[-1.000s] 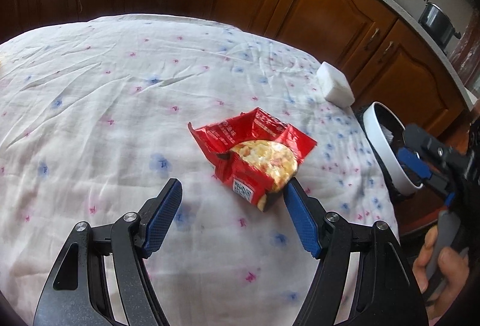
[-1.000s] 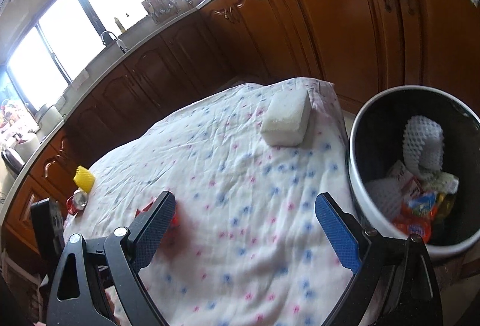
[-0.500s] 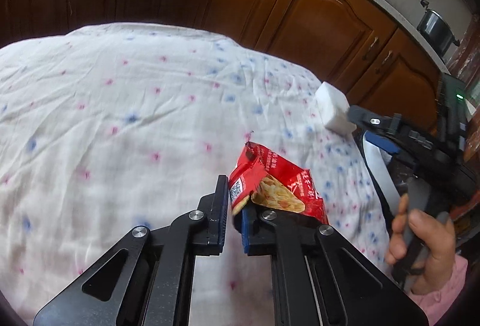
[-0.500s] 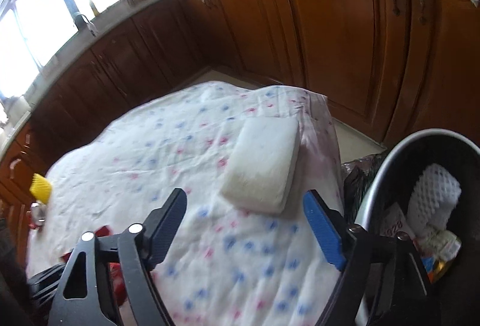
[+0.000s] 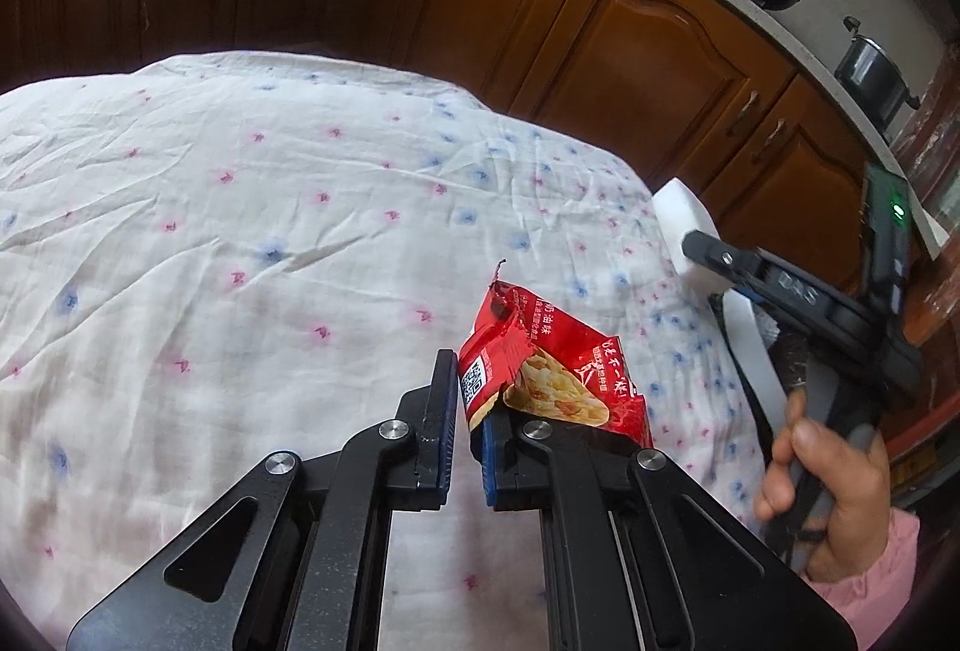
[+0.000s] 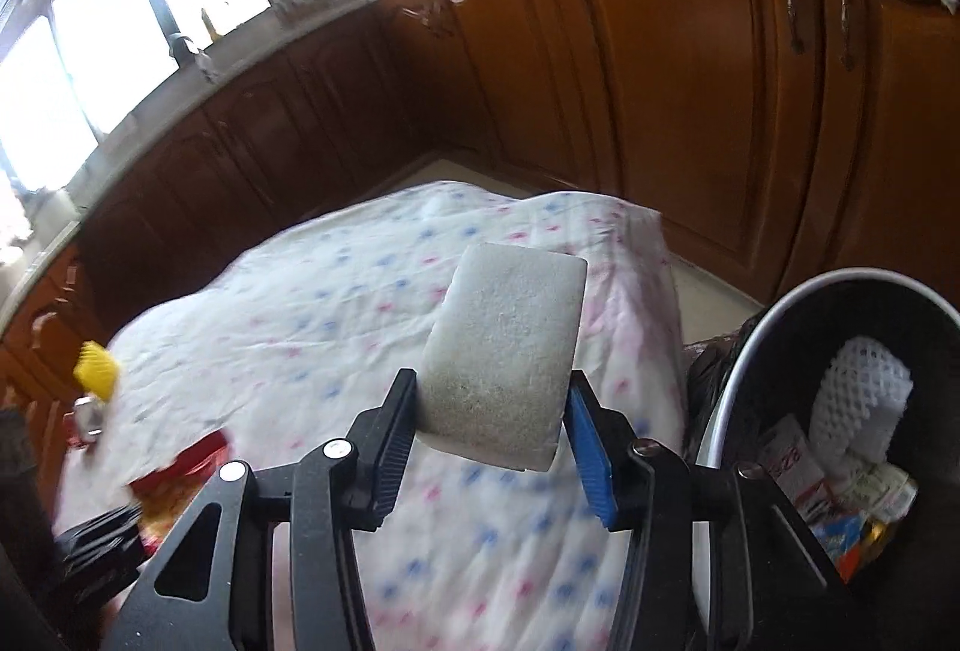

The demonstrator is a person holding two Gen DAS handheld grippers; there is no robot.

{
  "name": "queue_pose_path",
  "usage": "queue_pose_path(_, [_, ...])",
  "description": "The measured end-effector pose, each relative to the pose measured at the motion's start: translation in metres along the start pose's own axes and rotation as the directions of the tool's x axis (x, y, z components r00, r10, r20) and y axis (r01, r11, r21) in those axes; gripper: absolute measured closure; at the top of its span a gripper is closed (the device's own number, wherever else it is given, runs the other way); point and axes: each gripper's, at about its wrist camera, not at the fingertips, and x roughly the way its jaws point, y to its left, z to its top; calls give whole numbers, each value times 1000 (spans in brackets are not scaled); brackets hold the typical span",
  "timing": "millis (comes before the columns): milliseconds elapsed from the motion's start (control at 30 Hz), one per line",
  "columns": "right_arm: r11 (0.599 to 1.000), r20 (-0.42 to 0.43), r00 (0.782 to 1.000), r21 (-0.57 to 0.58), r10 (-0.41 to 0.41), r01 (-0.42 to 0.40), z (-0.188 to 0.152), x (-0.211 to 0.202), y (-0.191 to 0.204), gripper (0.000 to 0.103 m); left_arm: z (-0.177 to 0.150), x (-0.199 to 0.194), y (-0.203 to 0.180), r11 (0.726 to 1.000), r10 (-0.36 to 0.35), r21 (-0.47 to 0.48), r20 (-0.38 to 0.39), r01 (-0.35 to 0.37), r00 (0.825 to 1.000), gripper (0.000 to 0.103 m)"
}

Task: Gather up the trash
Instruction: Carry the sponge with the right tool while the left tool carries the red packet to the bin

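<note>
Left gripper (image 5: 465, 411) has its fingers pinched on the red snack wrapper (image 5: 540, 369), the wrapper's corner caught between the pads above the flowered cloth (image 5: 240, 231) on the bench. Over on the right, the right gripper (image 6: 492, 426) is closing, its fingers either side of the white sponge (image 6: 504, 345), pads at its edges. The bin (image 6: 720, 411) sits just beside, trash inside.
</note>
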Motion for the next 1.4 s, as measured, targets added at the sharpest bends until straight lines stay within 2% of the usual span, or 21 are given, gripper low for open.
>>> queue_pose_path(233, [997, 25, 997, 9, 77, -77, -35, -48, 7, 54, -4, -17, -19, 999, -32, 19, 20, 32, 999, 97])
queue_pose_path(467, [994, 47, 994, 37, 97, -99, -61, -84, -1, 54, -14, -25, -44, 996, -68, 56, 15, 67, 998, 97])
queue_pose_path(833, [992, 76, 995, 104, 67, -75, -93, -127, -34, 53, -32, -28, -94, 983, -121, 138, -16, 122, 992, 97])
queue_pose_path(1400, [982, 123, 992, 186, -6, -17, -101, -159, -85, 53, -38, -21, -156, 958, -150, 241, -46, 156, 988, 97])
